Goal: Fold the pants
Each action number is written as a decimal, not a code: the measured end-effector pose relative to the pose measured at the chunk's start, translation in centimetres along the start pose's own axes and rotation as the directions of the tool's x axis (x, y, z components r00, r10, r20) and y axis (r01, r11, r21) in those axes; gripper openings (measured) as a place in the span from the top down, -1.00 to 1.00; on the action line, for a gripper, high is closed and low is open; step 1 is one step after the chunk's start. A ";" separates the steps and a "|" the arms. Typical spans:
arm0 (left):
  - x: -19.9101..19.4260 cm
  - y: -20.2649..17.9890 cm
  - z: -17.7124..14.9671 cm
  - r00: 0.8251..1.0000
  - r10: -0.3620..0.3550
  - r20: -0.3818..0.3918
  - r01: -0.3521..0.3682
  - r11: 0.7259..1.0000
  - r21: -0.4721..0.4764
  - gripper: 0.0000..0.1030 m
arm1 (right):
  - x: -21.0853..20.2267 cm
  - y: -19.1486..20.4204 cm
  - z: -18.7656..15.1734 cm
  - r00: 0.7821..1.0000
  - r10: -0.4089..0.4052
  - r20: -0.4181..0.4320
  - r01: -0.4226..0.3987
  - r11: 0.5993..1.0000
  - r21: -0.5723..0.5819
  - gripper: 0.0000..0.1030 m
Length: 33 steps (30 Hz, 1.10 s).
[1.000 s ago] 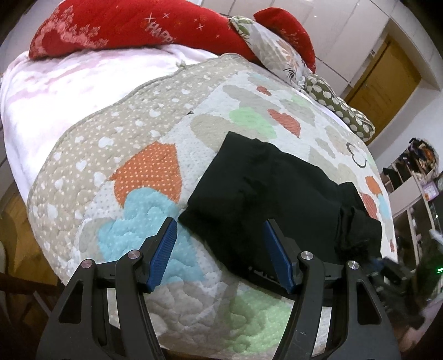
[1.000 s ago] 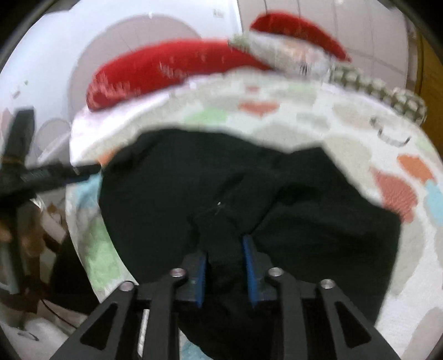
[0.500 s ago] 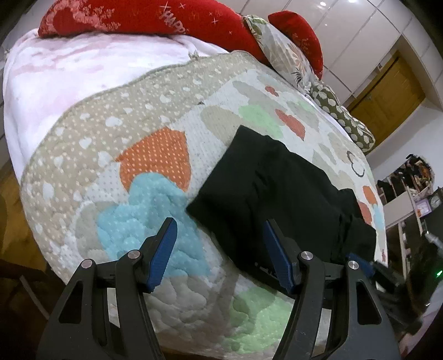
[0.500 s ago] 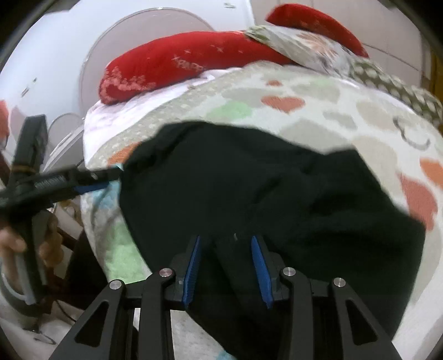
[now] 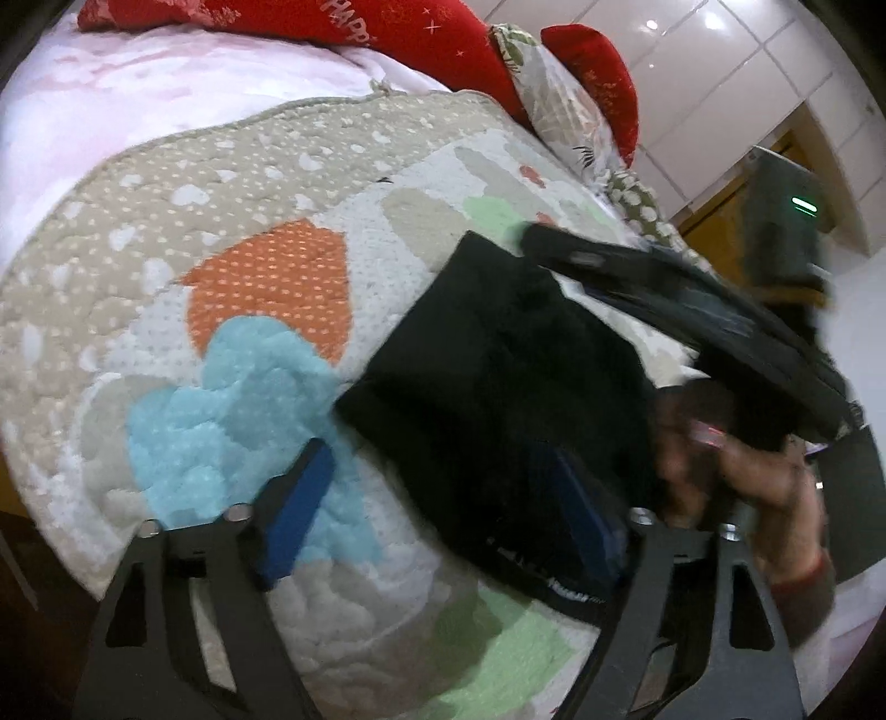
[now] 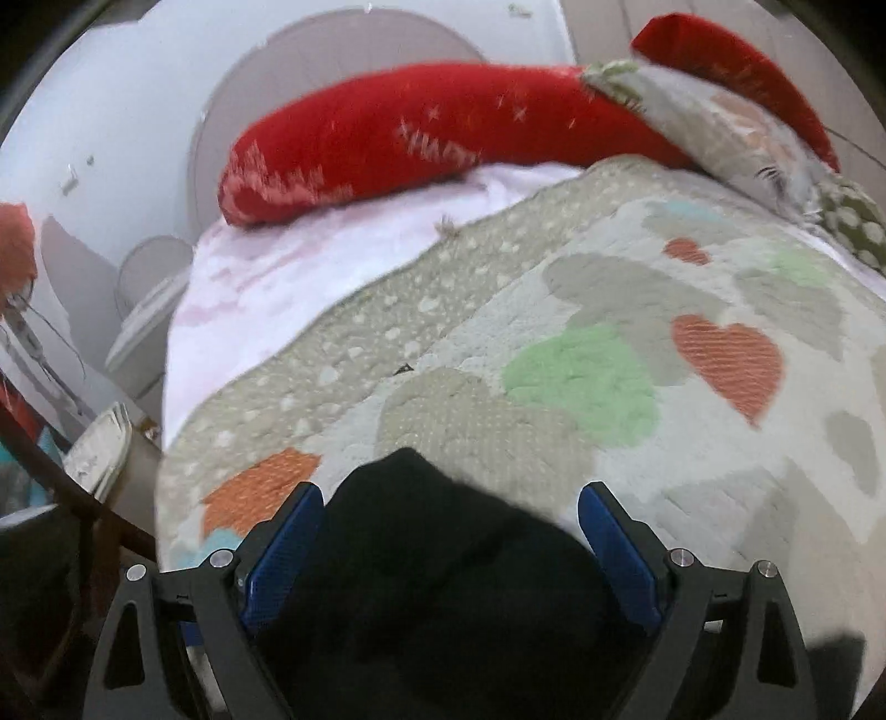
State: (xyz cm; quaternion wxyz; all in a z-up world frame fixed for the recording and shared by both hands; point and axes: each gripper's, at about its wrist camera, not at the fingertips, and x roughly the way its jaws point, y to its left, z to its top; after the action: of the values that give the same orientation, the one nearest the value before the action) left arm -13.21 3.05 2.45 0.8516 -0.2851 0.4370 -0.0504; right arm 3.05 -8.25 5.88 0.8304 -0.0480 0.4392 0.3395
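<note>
The folded black fabric pants [image 5: 498,376] lie on the heart-patterned quilted bedspread [image 5: 266,288], near the bed's near edge. In the left wrist view their right side is hidden behind the blurred right gripper [image 5: 692,310] and the person's hand [image 5: 775,476], both smeared by motion. A strip of white lettering on the pants' near hem is too blurred to read. The left gripper [image 5: 437,509] has its blue-padded fingers [image 5: 299,504] spread wide apart, holding nothing, one over the quilt, the other over the pants' near edge. In the right wrist view the right gripper [image 6: 448,543] is released too, its blue fingers [image 6: 282,548] wide apart on either side of the pants [image 6: 432,581], whose lower part is cut off. The long red pillow [image 5: 343,27] at the far end carries white writing beginning "HAPP"; the rest is cut off.
</note>
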 end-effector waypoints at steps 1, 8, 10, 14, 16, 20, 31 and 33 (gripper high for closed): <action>0.1 0.0 0.1 1.000 -0.003 0.009 0.003 1.000 -0.004 -0.63 | 1.2 0.1 0.1 1.000 0.004 -0.012 -0.004 1.000 -0.008 -0.79; -1.1 -1.5 0.9 0.996 -0.043 0.076 0.039 0.998 0.054 0.39 | -0.9 -1.5 -0.4 0.993 0.106 0.056 -0.111 0.989 0.099 0.49; -3.1 -3.5 1.1 0.987 -0.115 0.114 0.103 0.988 0.112 0.42 | -5.0 -2.3 -0.4 0.981 0.132 0.142 -0.149 0.982 0.117 0.53; -6.6 -10.5 -0.4 0.956 -0.241 0.168 0.172 0.922 0.346 0.42 | -13.7 -4.0 -1.7 0.949 0.099 0.299 -0.140 0.983 0.121 0.55; -6.9 -14.0 -2.0 0.938 -0.324 0.123 0.239 0.862 0.446 0.42 | -18.4 -6.4 -4.2 0.929 0.043 0.367 -0.113 0.979 0.171 0.58; -3.1 -19.4 -5.7 0.924 -0.375 -0.077 0.355 0.765 0.537 0.42 | -24.0 -11.5 -10.2 0.913 -0.152 0.379 0.018 0.942 0.335 0.64; -2.6 -20.6 -7.2 0.931 -0.306 -0.200 0.361 0.681 0.637 -0.01 | -23.4 -13.7 -19.3 0.942 -0.141 0.305 -0.047 0.844 0.535 -0.41; -3.8 -19.5 -6.0 0.942 -0.303 -0.145 0.322 0.690 0.649 -0.22 | -21.8 -13.5 -19.4 0.947 -0.078 0.312 -0.107 0.839 0.534 -0.43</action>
State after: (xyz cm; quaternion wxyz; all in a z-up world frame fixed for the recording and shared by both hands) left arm -17.00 -14.56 12.71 0.8697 -0.0329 0.3464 -0.3500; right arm -10.66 -37.23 7.77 0.8672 0.2488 0.3766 0.2103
